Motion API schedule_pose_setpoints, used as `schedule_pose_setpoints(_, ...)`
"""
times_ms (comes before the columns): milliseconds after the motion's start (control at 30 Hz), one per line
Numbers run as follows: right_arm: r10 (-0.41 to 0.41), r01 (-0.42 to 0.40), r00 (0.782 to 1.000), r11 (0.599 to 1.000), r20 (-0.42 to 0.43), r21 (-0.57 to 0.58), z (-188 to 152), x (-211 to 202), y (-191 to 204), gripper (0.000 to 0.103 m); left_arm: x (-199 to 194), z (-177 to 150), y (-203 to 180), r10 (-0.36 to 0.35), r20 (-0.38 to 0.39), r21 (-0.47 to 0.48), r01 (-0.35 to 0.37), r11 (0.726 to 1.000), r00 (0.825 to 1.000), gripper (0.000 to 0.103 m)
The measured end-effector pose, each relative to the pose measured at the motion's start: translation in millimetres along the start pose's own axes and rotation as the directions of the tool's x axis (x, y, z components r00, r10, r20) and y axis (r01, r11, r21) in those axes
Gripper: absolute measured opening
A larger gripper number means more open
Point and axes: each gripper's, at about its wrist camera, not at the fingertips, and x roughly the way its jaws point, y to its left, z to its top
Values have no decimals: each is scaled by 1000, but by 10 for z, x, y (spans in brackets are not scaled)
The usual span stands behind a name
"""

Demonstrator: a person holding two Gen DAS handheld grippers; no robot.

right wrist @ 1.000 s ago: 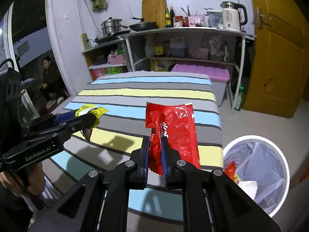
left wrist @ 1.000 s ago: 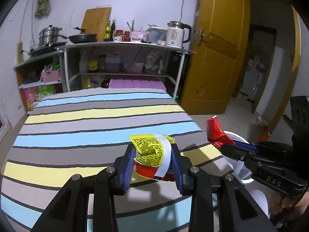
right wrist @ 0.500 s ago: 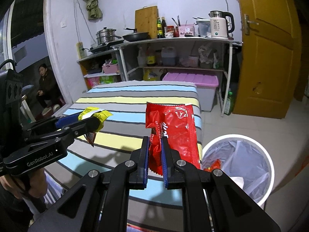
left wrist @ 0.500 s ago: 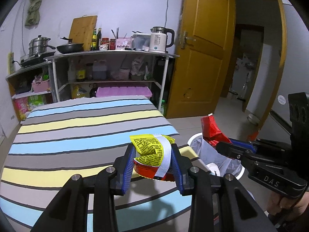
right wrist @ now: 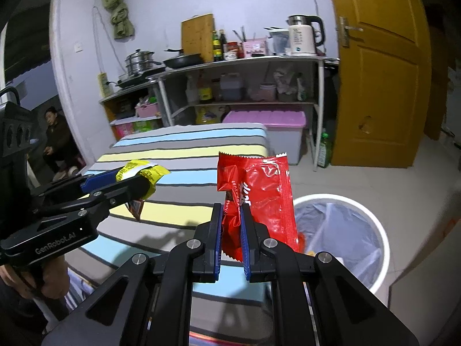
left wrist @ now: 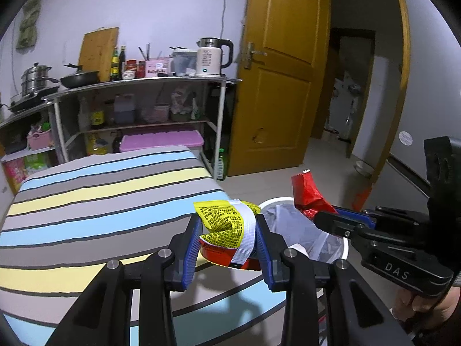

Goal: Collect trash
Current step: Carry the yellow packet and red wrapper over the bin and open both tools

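My left gripper [left wrist: 227,230] is shut on a crumpled yellow and red wrapper [left wrist: 226,227], held above the right edge of the striped table [left wrist: 86,201]. My right gripper [right wrist: 232,219] is shut on a red snack wrapper [right wrist: 259,196], held upright beside the table. A white trash bin [right wrist: 371,222] with a clear liner stands on the floor to the right, some trash inside. In the left wrist view the bin [left wrist: 273,203] sits just behind the yellow wrapper, and the right gripper [left wrist: 319,216] holds the red wrapper [left wrist: 305,193] over it. The left gripper [right wrist: 141,184] also shows in the right wrist view.
A metal shelf rack [left wrist: 138,86] with a kettle, pans and bottles stands behind the table, a pink-lidded box [right wrist: 268,121] under it. A yellow wooden door [left wrist: 276,86] is at the right. A person [right wrist: 56,135] sits at the far left.
Both grippers have moved right with their wrappers, from over the table toward the bin. The bin now fills more of both views.
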Motion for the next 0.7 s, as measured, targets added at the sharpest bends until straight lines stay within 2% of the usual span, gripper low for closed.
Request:
schedule_pose_setpoints(300,-70,71,997,994,-23,83,-108,16,-513,12,482,24,-357,-76,-55,27,78,997,996,37)
schedule_pose_setpoints(700,-101,114,992,980,-80,166,-232,207,-1033,12,1099,-35,-699,-139,-141,61,149,987,980,37)
